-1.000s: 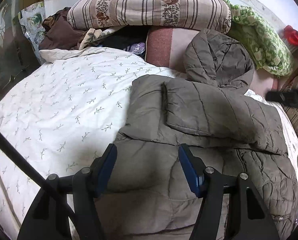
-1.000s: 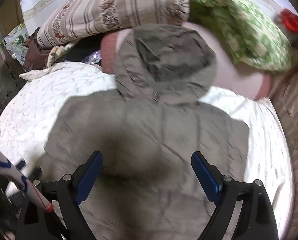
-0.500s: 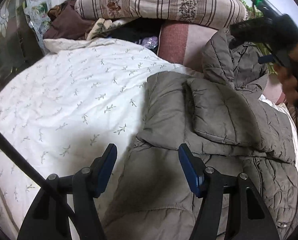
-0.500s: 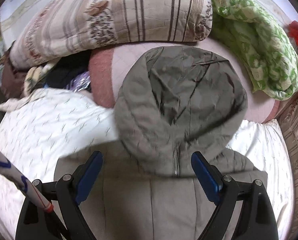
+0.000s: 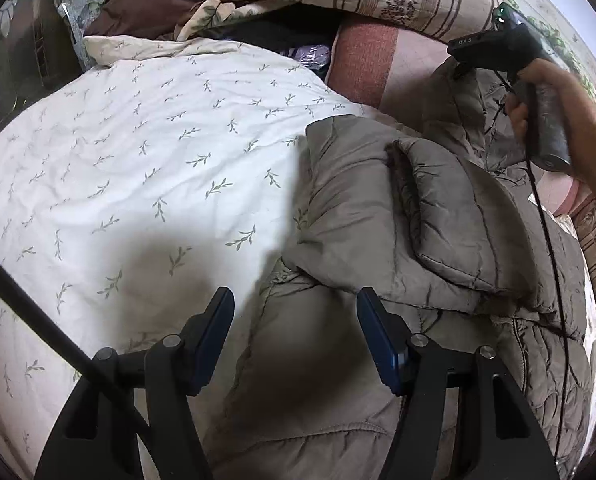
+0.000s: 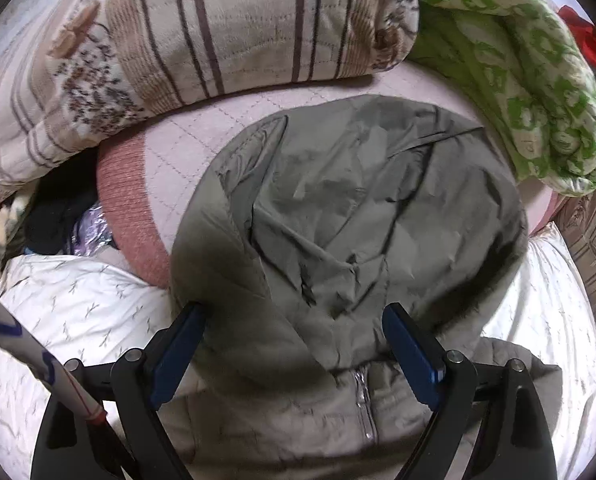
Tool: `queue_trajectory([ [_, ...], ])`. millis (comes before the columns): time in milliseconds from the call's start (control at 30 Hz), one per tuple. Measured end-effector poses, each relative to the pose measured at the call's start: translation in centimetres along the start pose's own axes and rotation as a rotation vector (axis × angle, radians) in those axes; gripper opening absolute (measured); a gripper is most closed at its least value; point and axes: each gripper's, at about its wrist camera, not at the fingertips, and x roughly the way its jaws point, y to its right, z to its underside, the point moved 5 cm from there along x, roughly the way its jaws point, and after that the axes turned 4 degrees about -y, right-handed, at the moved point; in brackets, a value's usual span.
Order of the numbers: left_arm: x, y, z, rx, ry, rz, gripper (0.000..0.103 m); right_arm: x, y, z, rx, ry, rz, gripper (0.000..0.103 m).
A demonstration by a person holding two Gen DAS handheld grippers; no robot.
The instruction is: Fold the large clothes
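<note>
A grey-brown padded jacket (image 5: 378,240) lies spread on the bed, over a white sheet (image 5: 137,152) printed with small green sprigs. One sleeve (image 5: 450,220) is folded in across the body of the jacket.

The left hand-held gripper (image 5: 293,332) hangs low above the jacket's lower left edge, its blue-padded jaws spread wide with nothing between them; one jaw is over the sheet, the other over the fabric.

The right hand-held gripper (image 6: 293,344) is at the collar, jaws just as wide, empty, straddling the base of the hood (image 6: 358,208). The hood lies open and flat, its top resting against a pink quilted cushion (image 6: 137,216). A short zip (image 6: 364,408) shows just below the hood, between the jaws.

From the left side I can see the right hand (image 5: 554,120) gripping the handle of its tool above the hood.

Behind it all, a striped floral pillow (image 6: 217,40) sits on top of the cushion, with a green-and-white blanket (image 6: 518,72) bundled beside it to the right.
</note>
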Motion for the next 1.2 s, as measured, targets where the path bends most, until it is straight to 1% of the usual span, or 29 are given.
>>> queue_trajectory([
  [167, 0.4, -0.3, 0.1, 0.001, -0.006, -0.019, 0.063, 2.6, 0.0, -0.6, 0.021, -0.028, 0.019, 0.093],
  [200, 0.5, -0.3, 0.0, 0.004, -0.004, -0.025, 0.063, 3.0, 0.1, -0.6, 0.022, -0.032, 0.020, 0.087],
  [233, 0.4, -0.3, 0.0, 0.009, -0.001, -0.028, 0.063, 3.4, 0.2, -0.6, 0.020, -0.036, 0.023, 0.062],
  [267, 0.4, -0.2, -0.1, 0.012, 0.000, -0.028, 0.063, 3.7, 0.2, -0.5, 0.011, -0.046, 0.018, 0.038],
  [300, 0.4, -0.2, -0.1, 0.014, 0.000, -0.026, 0.063, 4.0, 0.2, -0.3, 0.005, -0.060, 0.004, 0.001],
  [333, 0.4, -0.2, -0.1, 0.014, 0.000, -0.024, 0.063, 4.1, 0.2, 0.0, 0.003, -0.071, -0.016, 0.001],
  [433, 0.3, -0.3, 0.0, 0.010, -0.003, -0.022, 0.063, 1.8, 0.6, 0.4, -0.024, 0.006, -0.018, 0.001],
  [533, -0.1, -0.5, 0.0, -0.001, 0.004, -0.016, 0.063, -1.7, 0.8, 1.7, -0.076, 0.062, -0.047, 0.000],
  [600, -0.4, -0.7, -0.1, -0.008, 0.013, -0.017, 0.063, -4.2, 1.0, 3.1, -0.112, 0.088, -0.068, 0.000],
  [733, -1.2, -1.1, -0.1, -0.022, 0.031, -0.013, 0.063, -9.9, 2.2, 7.8, -0.159, 0.122, -0.144, 0.000],
  [800, -1.6, -1.4, -0.1, -0.032, 0.041, -0.009, 0.063, -11.5, 3.0, 10.2, -0.174, 0.111, -0.169, 0.000],
  [900, -2.4, -1.5, -0.2, -0.042, 0.051, 0.012, 0.063, -12.9, 4.9, 14.4, -0.147, 0.064, -0.228, 0.000],
  [967, -3.0, -1.7, -0.5, -0.053, 0.063, 0.037, 0.063, -13.7, 5.6, 18.1, -0.155, 0.048, -0.265, 0.000],
  [1033, -3.3, -1.8, -0.8, -0.064, 0.069, 0.047, 0.063, -13.6, 5.6, 21.2, -0.149, 0.013, -0.318, 0.000],
  [1067, -3.4, -2.1, -0.9, -0.072, 0.071, 0.042, 0.063, -12.9, 5.5, 23.4, -0.145, -0.031, -0.347, 0.000],
  [1133, -3.4, -2.4, -0.7, -0.083, 0.073, 0.037, 0.063, -11.3, 5.4, 25.8, -0.153, -0.099, -0.361, 0.000],
  [1200, -3.5, -2.6, -0.4, -0.088, 0.064, 0.038, 0.063, -10.6, 6.4, 26.1, -0.143, -0.091, -0.340, 0.001],
])
